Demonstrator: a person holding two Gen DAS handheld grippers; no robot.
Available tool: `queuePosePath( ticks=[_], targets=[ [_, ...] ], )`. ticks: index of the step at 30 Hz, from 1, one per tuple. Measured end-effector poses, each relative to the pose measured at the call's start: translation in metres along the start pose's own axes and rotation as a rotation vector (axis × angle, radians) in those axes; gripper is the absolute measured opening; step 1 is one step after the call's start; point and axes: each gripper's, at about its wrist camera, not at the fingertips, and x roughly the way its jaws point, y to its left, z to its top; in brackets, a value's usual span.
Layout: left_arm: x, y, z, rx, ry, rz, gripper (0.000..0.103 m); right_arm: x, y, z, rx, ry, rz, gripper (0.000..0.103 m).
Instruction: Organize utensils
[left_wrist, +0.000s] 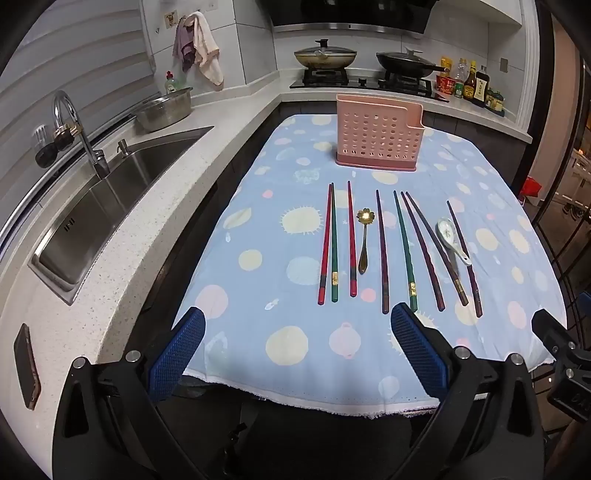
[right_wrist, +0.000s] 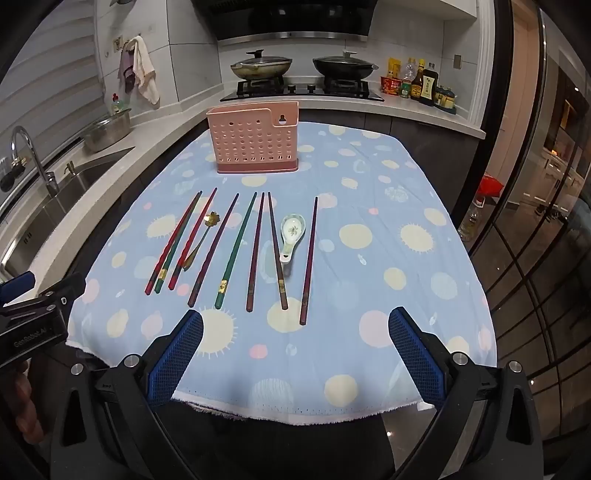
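Note:
Several chopsticks, red, green and dark purple, lie side by side on a blue spotted cloth. Among them rest a gold flower-headed spoon and a white ceramic spoon. A pink perforated utensil holder stands upright behind them. My left gripper hovers open over the cloth's near edge, nothing between its blue pads. In the right wrist view the same chopsticks, ceramic spoon and holder appear, and my right gripper is open and empty too.
A steel sink with a tap and a metal bowl lies left. Two lidded pans sit on the stove behind, sauce bottles to the right. A phone lies on the counter. Glass doors stand right.

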Motion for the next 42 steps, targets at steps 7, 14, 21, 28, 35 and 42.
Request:
queuePosePath(
  ticks=[7, 14, 21, 28, 35, 42],
  targets=[
    [0.0002, 0.0000, -0.0001, 0.001, 0.002, -0.002, 0.096, 0.0013, 0.0023, -0.0018, -0.003, -0.006, -0.002, 0.096],
    [0.0005, 0.0001, -0.0001, 0.001, 0.001, 0.002, 0.096, -0.0006, 0.0027, -0.0020, -0.008, -0.007, -0.008, 0.096],
    [0.0009, 0.0003, -0.0003, 0.000, 0.003, -0.002, 0.096, -0.0026, 0.0003, -0.0015, -0.007, -0.009, -0.010, 0.096],
    [-0.0051, 0.0063, 0.0038, 0.006, 0.009, -0.008, 0.096, -0.0014, -0.0001, 0.0004, -0.006, -0.008, -0.010, 0.096],
    [-0.0005, 0.0023, 0.0010, -0.005, -0.003, -0.010, 0.096, -0.0015, 0.0003, 0.0000, -0.005, -0.009, -0.011, 0.096],
    [-0.0037, 0.0026, 0.0016, 0.002, -0.014, -0.009, 0.096, -0.0011, 0.0001, -0.0001, -0.006, -0.009, -0.011, 0.096]
  ],
)
